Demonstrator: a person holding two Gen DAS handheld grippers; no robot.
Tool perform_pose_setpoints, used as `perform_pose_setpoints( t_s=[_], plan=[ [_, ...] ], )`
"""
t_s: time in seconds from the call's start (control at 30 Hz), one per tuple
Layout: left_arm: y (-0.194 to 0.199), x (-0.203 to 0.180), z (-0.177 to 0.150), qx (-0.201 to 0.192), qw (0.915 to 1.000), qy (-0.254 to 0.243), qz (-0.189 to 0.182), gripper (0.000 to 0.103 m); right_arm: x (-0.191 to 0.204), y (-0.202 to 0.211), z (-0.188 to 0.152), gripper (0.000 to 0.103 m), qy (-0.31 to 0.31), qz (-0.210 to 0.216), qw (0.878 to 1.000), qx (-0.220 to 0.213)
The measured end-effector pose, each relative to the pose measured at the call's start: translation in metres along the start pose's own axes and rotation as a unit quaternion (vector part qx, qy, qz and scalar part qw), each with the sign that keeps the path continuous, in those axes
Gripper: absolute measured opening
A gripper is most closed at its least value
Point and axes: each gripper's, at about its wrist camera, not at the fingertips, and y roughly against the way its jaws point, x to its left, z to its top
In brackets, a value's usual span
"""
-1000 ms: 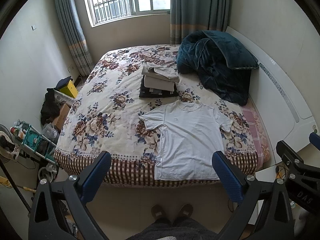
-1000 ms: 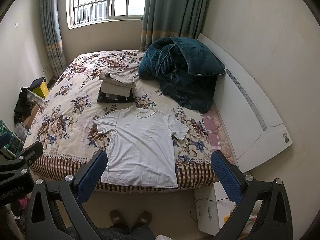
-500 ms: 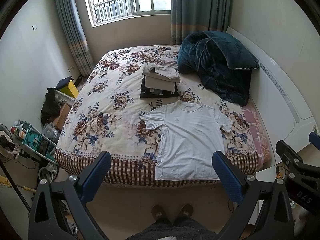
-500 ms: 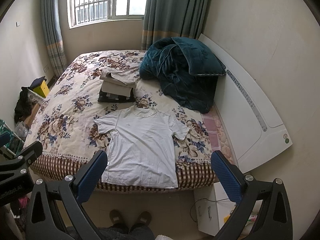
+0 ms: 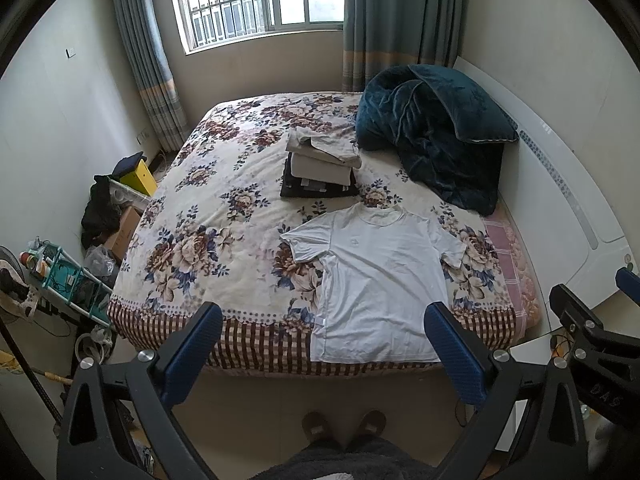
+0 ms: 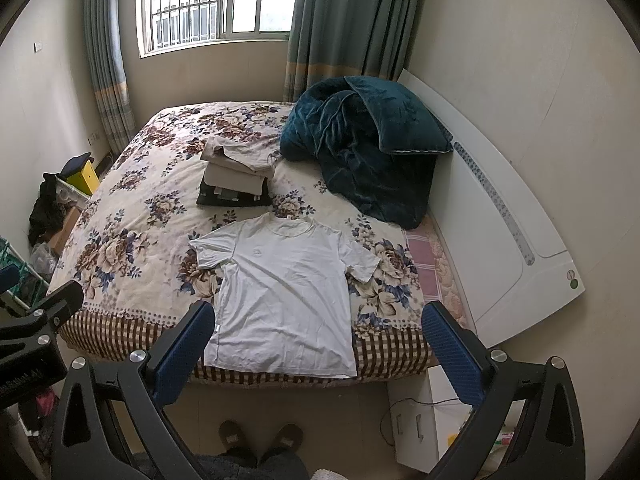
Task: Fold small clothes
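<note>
Left wrist view: the white T-shirt (image 5: 380,280) was seen spread flat at the bed's (image 5: 200,240) near edge, hem overhanging. Both the left gripper (image 5: 324,348) and right gripper (image 6: 316,344) were held wide apart, empty, well above. A one-sided pinch could have dragged the shirt off the edge.

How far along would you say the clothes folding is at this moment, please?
Done: a stack of folded clothes sits mid-bed. In hand: nothing; the left gripper and right gripper are both open, held above the floor short of the bed. Left: the white T-shirt lies spread flat, unfolded, hem at the near edge.
</note>
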Motion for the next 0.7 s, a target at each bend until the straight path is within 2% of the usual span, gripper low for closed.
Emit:
perform_pose_setpoints(
  t_s=[0.03, 0.2, 0.37, 0.5, 0.7],
  plan=[
    [0.0, 0.0, -0.001, 0.0, 1.0, 0.001, -0.001, 0.103, -0.001, -0.008, -0.009, 0.103, 0.0, 0.0, 1.0, 0.0],
    [-0.012, 0.003, 0.005, -0.009, 0.9999, -0.006, 0.01, 0.103, -0.001, -0.02, -0.008, 0.103, -0.011, -0.002, 1.0, 0.007],
    [-0.065, 0.001, 0.019, -0.034, 0.9989, -0.025, 0.022, 0.103, -0.009, -0.066, -0.011, 0.103, -0.05, -0.02, 0.998, 0.025],
    [-0.135, -0.018, 0.025, -0.025, 0.9987, -0.04, 0.02, 0.103, -0.024, -0.138, -0.012, 0.103, -0.101, -0.048, 0.993, 0.048],
    [-0.26, -0.066, 0.042, 0.033, 0.9977, -0.054, 0.025, 0.103, -0.061, -0.304, -0.009, 0.103, -0.185, -0.076, 0.973, 0.112]
  ],
)
